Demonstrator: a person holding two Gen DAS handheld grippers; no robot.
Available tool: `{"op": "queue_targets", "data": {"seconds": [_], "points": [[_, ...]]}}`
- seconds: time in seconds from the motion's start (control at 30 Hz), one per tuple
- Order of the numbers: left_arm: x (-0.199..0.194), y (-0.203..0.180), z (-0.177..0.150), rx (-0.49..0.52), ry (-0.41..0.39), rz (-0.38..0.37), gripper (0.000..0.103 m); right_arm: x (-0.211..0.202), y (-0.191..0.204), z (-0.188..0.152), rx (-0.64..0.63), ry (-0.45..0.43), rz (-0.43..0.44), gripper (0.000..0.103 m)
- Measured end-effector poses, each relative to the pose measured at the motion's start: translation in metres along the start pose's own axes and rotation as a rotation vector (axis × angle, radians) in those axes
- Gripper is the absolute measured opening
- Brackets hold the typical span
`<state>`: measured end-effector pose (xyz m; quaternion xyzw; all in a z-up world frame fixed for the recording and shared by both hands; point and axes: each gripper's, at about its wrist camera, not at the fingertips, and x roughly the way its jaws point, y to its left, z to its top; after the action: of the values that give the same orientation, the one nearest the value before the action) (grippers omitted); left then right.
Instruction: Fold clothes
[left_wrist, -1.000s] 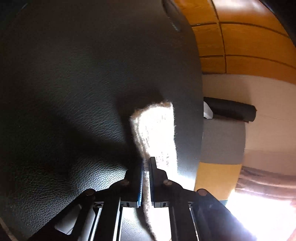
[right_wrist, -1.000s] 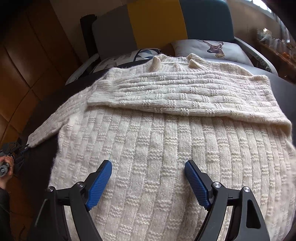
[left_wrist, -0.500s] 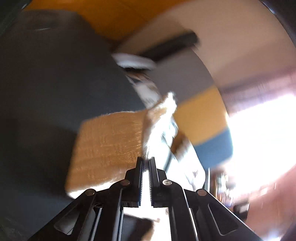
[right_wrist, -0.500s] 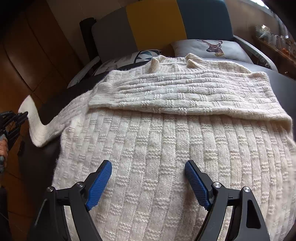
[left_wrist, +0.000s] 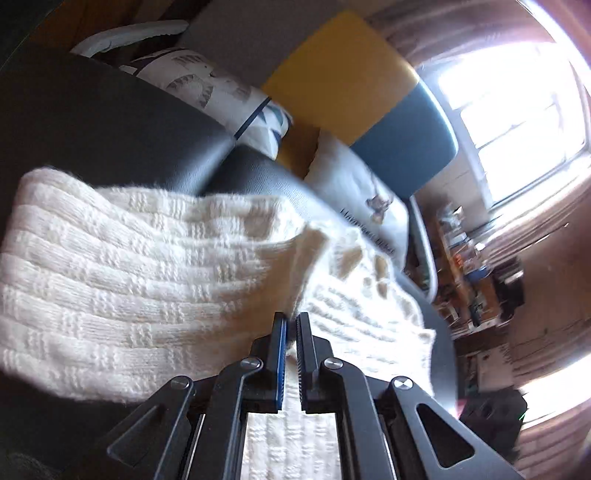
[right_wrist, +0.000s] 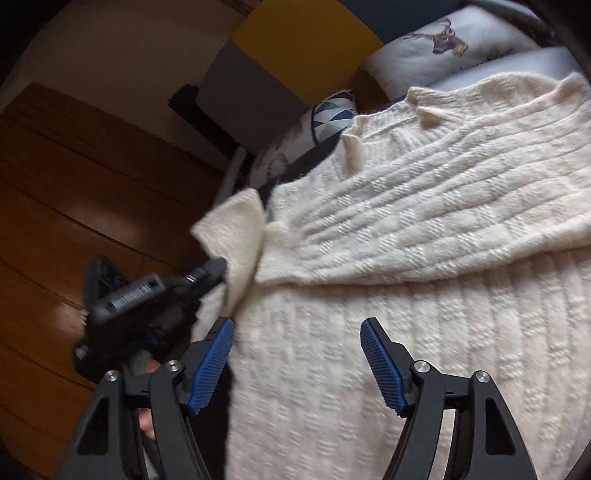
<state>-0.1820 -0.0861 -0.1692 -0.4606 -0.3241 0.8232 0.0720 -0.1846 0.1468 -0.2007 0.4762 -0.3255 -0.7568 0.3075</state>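
A cream knitted sweater (right_wrist: 388, 302) lies spread on a black leather surface (left_wrist: 110, 122), one sleeve folded flat across its chest. My left gripper (left_wrist: 291, 319) is shut on the cuff of the other sleeve (left_wrist: 122, 280), which hangs lifted and doubled over the body. From the right wrist view the left gripper (right_wrist: 212, 271) shows at the sweater's left edge, pinching that sleeve (right_wrist: 236, 236). My right gripper (right_wrist: 297, 334) hovers over the sweater's lower body, its blue-padded jaws closing, still wide apart, pads clear of the knit.
Patterned cushions (left_wrist: 221, 92) and a deer-print pillow (right_wrist: 439, 48) lean on a grey, yellow and blue backrest (left_wrist: 343, 74) behind the sweater. Wood panelling (right_wrist: 92, 184) lies left of the surface. A bright window (left_wrist: 517, 92) and cluttered shelves (left_wrist: 472, 280) are at the right.
My left gripper has carried the sleeve cuff up off the black surface and across toward the sweater's body, rolling as it went. The right gripper swung left and its jaws narrowed a little.
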Motion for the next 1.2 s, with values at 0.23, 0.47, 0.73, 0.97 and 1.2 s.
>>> {"op": "queue_targets", "data": {"seconds": [0.23,0.47,0.73,0.97,1.2], "points": [[0.022,0.013,-0.021,0.041,0.059,0.024,0.015,0.074,-0.001,0.043,0.156,0.071,0.055,0.073],[-0.029,0.048,-0.041,-0.096,-0.022,-0.084,0.02,0.107,0.017,0.045,0.097,0.086,0.006,0.054],[-0.084,0.14,-0.057,-0.52,-0.166,-0.306,0.021,0.127,0.075,0.041,-0.209,0.116,-0.22,0.007],[-0.087,0.139,-0.058,-0.624,-0.216,-0.409,0.021,0.107,0.183,0.068,-0.444,0.032,-0.224,0.007],[-0.051,0.12,-0.049,-0.681,-0.202,-0.373,0.021,0.056,0.238,0.107,-0.516,-0.095,-0.217,0.007]]}}
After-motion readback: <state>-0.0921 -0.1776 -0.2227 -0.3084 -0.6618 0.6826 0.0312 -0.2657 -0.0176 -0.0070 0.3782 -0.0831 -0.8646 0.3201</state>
